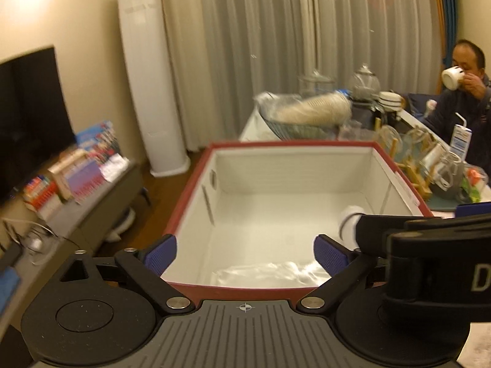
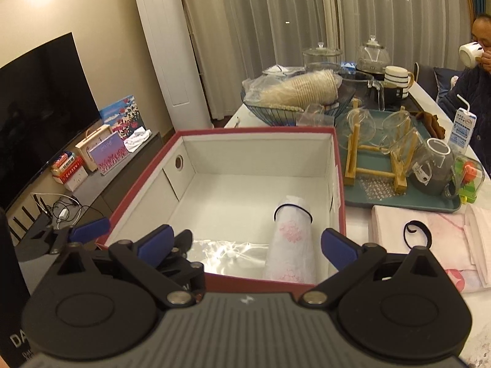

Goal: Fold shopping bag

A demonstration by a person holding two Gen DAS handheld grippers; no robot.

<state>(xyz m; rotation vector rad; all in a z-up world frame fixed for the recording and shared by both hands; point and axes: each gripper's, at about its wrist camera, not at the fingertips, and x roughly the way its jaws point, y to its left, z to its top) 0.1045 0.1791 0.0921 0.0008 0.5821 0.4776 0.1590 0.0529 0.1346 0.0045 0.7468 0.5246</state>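
Note:
A shopping bag [image 2: 291, 239], white with a pink print, lies rolled up inside a red-rimmed box [image 2: 257, 131], with a black elastic band around its far end. My right gripper [image 2: 247, 245] hangs open above the box's near edge, its pads touching nothing. In the left wrist view my left gripper [image 1: 245, 256] is open too, over the same near rim [image 1: 242, 291]. Only the bag's end [image 1: 349, 217] shows there, because the right gripper's black body [image 1: 429, 245] covers the rest. One of the left gripper's fingers [image 2: 89, 228] shows beside the box.
Clear plastic film [image 2: 227, 251] lies on the box floor. Folded pink-white bags [image 2: 399, 224] with a black band [image 2: 417, 230] lie on the table at right. Behind them are a teal tray [image 2: 399, 205] of glassware and a wire basket [image 2: 291, 113]. A person [image 2: 472, 76] drinks at far right.

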